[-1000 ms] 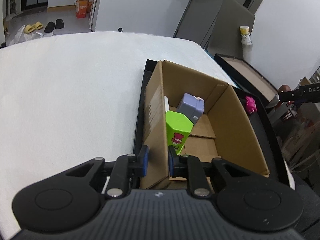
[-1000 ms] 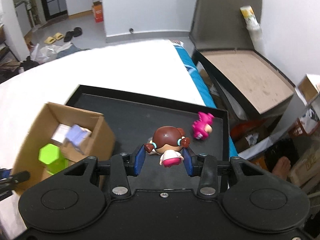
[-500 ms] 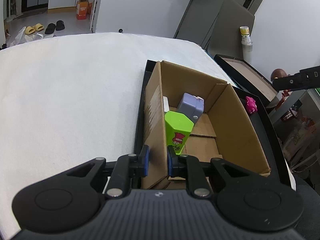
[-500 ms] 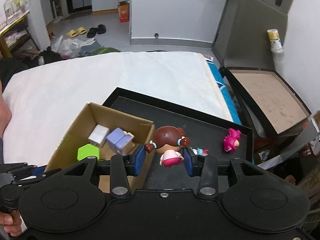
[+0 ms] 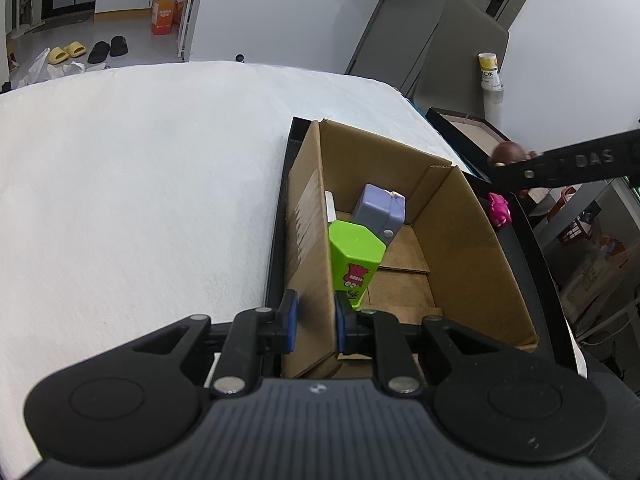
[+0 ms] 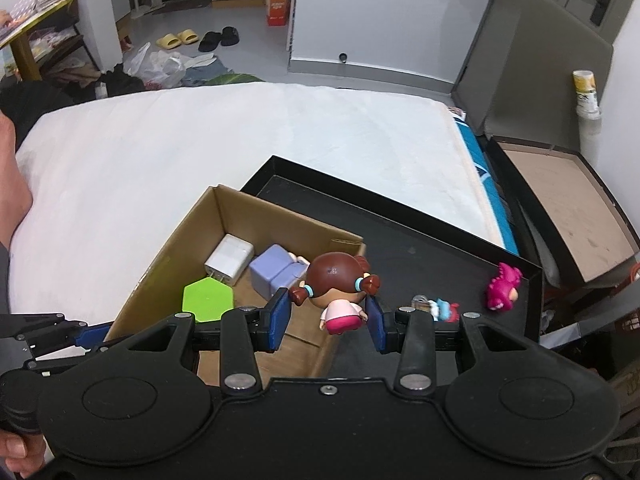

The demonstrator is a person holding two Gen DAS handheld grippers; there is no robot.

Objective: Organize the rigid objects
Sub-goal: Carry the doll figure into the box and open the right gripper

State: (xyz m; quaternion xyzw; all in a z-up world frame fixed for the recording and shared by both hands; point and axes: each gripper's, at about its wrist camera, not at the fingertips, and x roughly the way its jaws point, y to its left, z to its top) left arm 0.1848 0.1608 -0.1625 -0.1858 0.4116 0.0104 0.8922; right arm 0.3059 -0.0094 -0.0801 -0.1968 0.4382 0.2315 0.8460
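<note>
Doll figurine (image 6: 335, 292), brown pigtails and pink dress, is clamped between the jaws of the right gripper (image 6: 327, 318), held in the air above the right wall of the cardboard box (image 6: 188, 236).

Box sits in the left part of a black tray (image 6: 420, 216); tray lies on the white bed (image 6: 200, 148) at the bed's right edge. Inside the box: green hexagonal block (image 5: 354, 258) upright against the left wall, purple block (image 5: 380, 212) behind it, white charger (image 6: 229, 259) next to the purple one toward the far left corner.

Left gripper (image 5: 312, 322) has its jaws clenched on the box's left wall near the near corner, one pad outside, one inside.

On the tray's bare floor: pink dinosaur toy (image 6: 502, 287) near the tray's right rim, small blue-and-white toy (image 6: 438, 306) just right of the right gripper's finger; details too small to read.

Beside the bed on the right, an open dark case (image 6: 560, 200) with a tan lining.
</note>
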